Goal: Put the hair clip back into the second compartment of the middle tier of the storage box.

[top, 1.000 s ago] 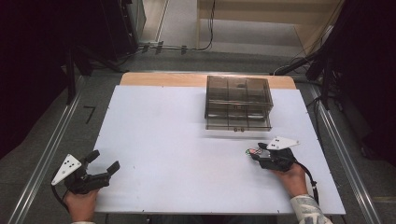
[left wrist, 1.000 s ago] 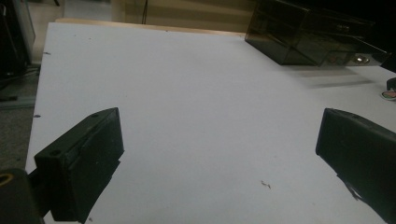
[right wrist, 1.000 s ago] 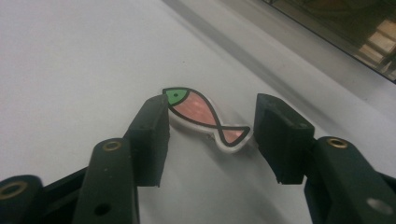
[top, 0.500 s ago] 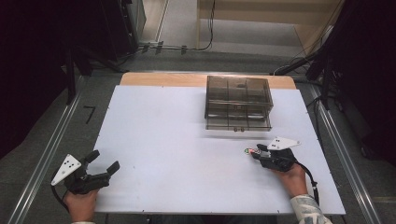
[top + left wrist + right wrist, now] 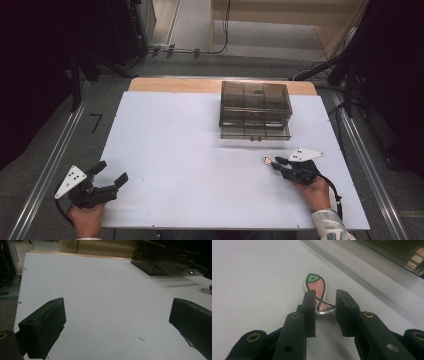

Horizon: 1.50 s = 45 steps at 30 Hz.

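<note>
Left gripper [image 5: 107, 181] rests at the table's 7 o'clock corner, jaws spread wide with nothing between them, well apart from the work; in the left gripper view its fingers [image 5: 43, 327] frame bare white table [image 5: 190, 150]. At about 1 o'clock on the table stands a smoky clear drawer box [image 5: 255, 110], its lower drawer apparently pulled a little forward; contents too dim to tell. At about 4 o'clock, the right gripper [image 5: 274, 163] lies low on the table with a small flat fish-shaped piece [image 5: 266, 160] at its tip. In the right gripper view the fish [image 5: 318, 293], green head and pink body, lies flat with its tail between the two fingers [image 5: 309, 305]; the jaws are part-way apart, straddling the tail, and whether either pad touches it cannot be told. Risks, as judged: the piece is thin and flat on a smooth surface, so closing may push it sideways or forward rather than grip it. With the tail alone between the pads, a pinch could make it pivot and drop on the lift. Fingertips pressed hard on the table could scrape or trap the piece under one pad. The box front lies near, at the gripper's 12 o'clock; a hurried carry could knock the drawer.
</note>
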### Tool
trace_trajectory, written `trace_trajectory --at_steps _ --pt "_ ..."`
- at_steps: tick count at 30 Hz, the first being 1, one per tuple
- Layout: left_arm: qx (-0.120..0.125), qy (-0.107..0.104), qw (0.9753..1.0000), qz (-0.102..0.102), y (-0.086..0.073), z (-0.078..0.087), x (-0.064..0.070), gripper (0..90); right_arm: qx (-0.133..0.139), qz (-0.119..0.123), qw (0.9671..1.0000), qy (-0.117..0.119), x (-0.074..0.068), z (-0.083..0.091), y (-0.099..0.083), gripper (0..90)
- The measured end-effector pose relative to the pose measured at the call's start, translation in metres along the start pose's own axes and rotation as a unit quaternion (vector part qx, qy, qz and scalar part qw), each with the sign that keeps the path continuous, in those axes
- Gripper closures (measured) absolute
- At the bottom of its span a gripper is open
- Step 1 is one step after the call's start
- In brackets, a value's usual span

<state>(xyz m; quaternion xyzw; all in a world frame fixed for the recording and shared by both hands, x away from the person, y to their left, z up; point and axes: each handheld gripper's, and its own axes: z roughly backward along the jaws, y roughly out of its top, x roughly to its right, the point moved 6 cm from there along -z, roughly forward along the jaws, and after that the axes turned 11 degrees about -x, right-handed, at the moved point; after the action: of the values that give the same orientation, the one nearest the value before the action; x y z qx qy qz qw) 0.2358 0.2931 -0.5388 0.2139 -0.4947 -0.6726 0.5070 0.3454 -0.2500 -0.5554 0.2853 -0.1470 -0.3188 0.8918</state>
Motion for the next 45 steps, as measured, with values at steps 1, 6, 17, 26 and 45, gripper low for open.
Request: trace_trajectory --at_steps 1,6,17,26,45 --pt "0.000 0.000 1.0000 0.000 0.000 0.000 0.000 1.3 0.000 0.000 1.0000 0.000 0.000 0.000 0.000 68.3" --pt "0.000 0.000 1.0000 0.000 0.000 0.000 0.000 1.3 0.001 0.003 1.0000 0.000 -0.002 0.001 0.000 68.5" --pt "0.001 0.000 1.0000 0.000 0.000 0.000 0.000 1.3 0.006 0.007 1.0000 -0.003 -0.005 0.002 0.001 68.8" --pt "0.001 0.000 1.0000 0.000 0.000 0.000 0.000 1.3 0.019 0.008 0.9998 -0.004 -0.006 0.006 0.003 69.0" --pt "-0.001 0.001 1.0000 0.000 0.000 0.000 0.000 1.3 0.069 0.000 0.9976 -0.012 -0.006 0.021 0.017 69.2"
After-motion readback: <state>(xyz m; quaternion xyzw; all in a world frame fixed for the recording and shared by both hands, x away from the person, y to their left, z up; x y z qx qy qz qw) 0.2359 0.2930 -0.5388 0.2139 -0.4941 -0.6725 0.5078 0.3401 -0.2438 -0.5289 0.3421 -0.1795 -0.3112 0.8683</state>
